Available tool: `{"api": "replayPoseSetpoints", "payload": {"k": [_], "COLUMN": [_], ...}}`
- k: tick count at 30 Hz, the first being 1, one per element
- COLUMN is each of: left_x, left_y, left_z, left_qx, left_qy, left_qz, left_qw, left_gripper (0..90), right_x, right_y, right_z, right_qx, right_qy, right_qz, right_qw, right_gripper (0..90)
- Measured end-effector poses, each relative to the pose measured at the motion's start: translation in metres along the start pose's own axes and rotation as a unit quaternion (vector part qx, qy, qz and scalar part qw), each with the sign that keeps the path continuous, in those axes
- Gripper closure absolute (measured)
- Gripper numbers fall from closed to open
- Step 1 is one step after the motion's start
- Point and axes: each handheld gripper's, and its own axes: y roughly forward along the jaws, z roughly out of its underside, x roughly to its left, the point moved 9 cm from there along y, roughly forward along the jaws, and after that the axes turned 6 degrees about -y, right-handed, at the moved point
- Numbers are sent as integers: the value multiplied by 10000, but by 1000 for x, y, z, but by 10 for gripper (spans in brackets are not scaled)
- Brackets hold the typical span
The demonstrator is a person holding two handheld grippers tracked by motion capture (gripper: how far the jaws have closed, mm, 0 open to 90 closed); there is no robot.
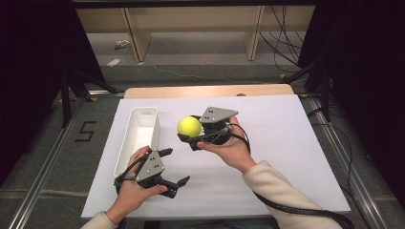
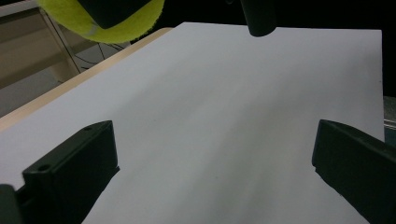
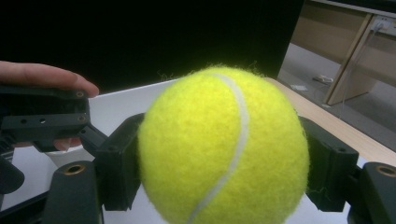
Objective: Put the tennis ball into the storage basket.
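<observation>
Closest to the camera on my right gripper is the tennis ball point(image 3: 223, 148), yellow and fuzzy with its white seam curving down the front. My two black jaws press against its left and right sides, so I have it clamped firmly between them. Beyond the ball, at the left of that view, I can see my left gripper point(image 3: 44, 119) and a fingertip of my left hand point(image 3: 46, 77) resting on it.

From the high view, my right gripper point(image 1: 190, 128) carries the ball over the middle of the white board point(image 1: 286, 143), with my right hand point(image 1: 231, 148) wrapped under it and the grey plate on top. The ball sits at the gripper's left end, near the long white tray point(image 1: 138, 136), just to the tray's right and apart from it. I cannot tell from these pictures how far the ball is off the board.

My left gripper sits lower and nearer to me, by the near end of the tray, held in my left hand. Its jaws are spread wide with nothing between them. In the left gripper view they rise at the two bottom corners with bare white board between, and the ball shows at the top left edge, gripped by a dark jaw.

The board lies on a wooden table point(image 1: 205, 90).
</observation>
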Motion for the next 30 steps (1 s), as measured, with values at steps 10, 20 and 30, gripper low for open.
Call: {"api": "replayPoseSetpoints", "payload": {"k": [10, 20, 30], "left_x": [20, -2, -3], "left_y": [-1, 0, 0], "left_z": [-11, 1, 1], "left_qx": [-13, 25, 26], "left_qy": [1411, -48, -50], "left_qz": [-162, 71, 72], "left_qw": [9899, 10000, 10000], "left_gripper": [0, 0, 0], "right_x": [-1, -4, -4], "right_y": [4, 7, 10], "right_z": [-3, 0, -2], "right_qx": [6, 108, 150], "right_qy": [-31, -61, -101], "right_qz": [0, 33, 36], "right_qw": [10000, 9999, 9998], "right_gripper": [268, 268, 268]}}
